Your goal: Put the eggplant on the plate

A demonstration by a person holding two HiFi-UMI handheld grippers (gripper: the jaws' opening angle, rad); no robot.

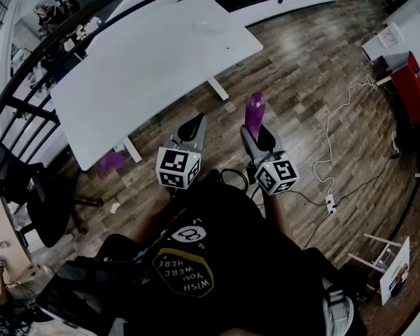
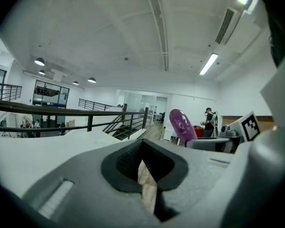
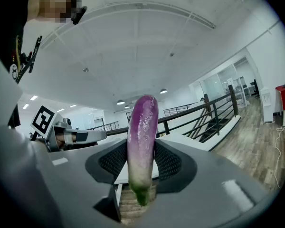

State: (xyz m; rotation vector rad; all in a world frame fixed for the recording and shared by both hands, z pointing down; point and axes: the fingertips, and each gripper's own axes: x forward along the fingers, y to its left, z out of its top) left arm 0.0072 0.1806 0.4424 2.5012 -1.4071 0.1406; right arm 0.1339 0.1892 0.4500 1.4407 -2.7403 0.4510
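Observation:
A purple eggplant point(image 1: 255, 110) stands upright between the jaws of my right gripper point(image 1: 256, 133), which is shut on it; the green stem end points down point(image 3: 141, 151). The gripper hangs over the wooden floor, short of the white table point(image 1: 140, 75). A pale plate point(image 1: 208, 28) lies near the table's far right corner. My left gripper point(image 1: 193, 126) is beside the right one, shut with nothing in it point(image 2: 145, 175). From the left gripper view the eggplant point(image 2: 183, 126) shows to the right.
A black office chair point(image 1: 28, 187) stands at the left. A purple thing point(image 1: 112, 162) lies on the floor under the table's edge. A white cable and power strip point(image 1: 330, 201) trail at the right, near a red cabinet point(image 1: 413, 86). A person point(image 2: 209, 120) stands far off.

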